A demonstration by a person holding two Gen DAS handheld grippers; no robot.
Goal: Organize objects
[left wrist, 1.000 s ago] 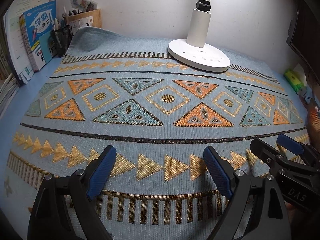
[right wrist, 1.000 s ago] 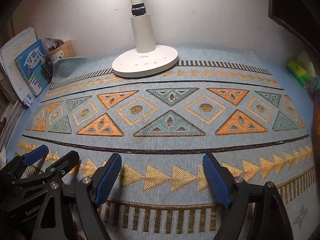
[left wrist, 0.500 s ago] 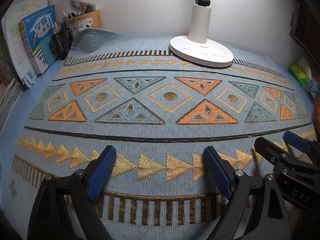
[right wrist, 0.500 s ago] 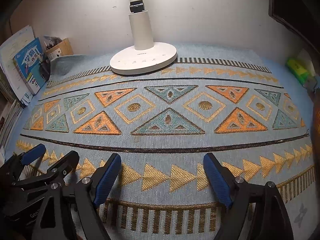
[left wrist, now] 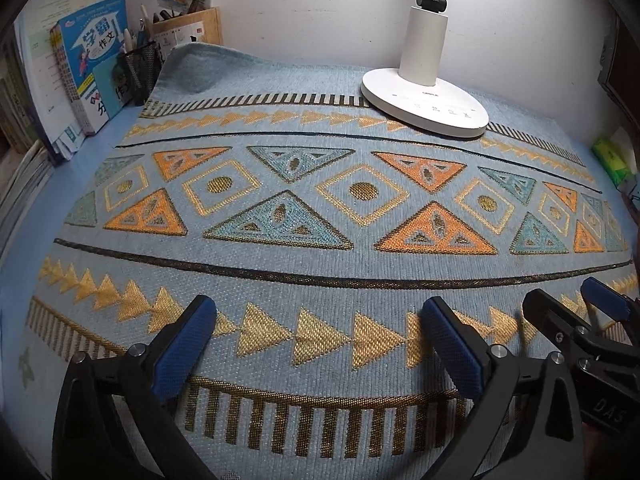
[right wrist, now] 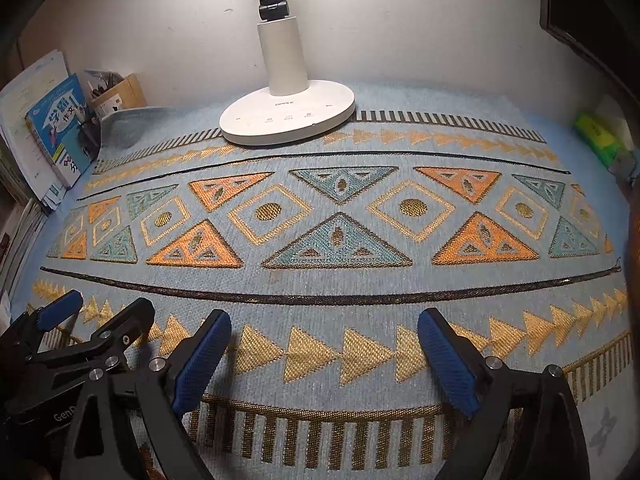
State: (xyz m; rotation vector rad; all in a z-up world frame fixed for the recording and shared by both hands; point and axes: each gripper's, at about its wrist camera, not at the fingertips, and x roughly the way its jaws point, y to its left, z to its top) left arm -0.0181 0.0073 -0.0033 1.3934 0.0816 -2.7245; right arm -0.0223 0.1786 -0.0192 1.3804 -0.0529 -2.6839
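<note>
Both sets of blue pads sit farther apart than a second ago, and the lamp base appears slightly lower in the left view; the rest is unchanged. Left gripper (left wrist: pixel 316 332): jaws opening, spread wide, nothing between them, only the woven mat (left wrist: pixel 320 216) beneath; whether the tips touch it cannot be told. Beyond its left finger: upright books (left wrist: pixel 90 60) and a black mesh pen holder (left wrist: pixel 140 66) against the wall, with the mat's far corner curled up against them. Mat is flat ribbed blue fabric with gold triangles, orange and teal triangles, diamonds and dark stripes. Ahead of the fingers: white lamp (left wrist: pixel 424 96), smooth oval base resting on the mat's far edge, round column. Right gripper (right wrist: pixel 324 340): jaws opening, also wide and empty, just beside the left one. Beyond its right finger: a green packet (right wrist: pixel 596 136) off the mat's edge.
</note>
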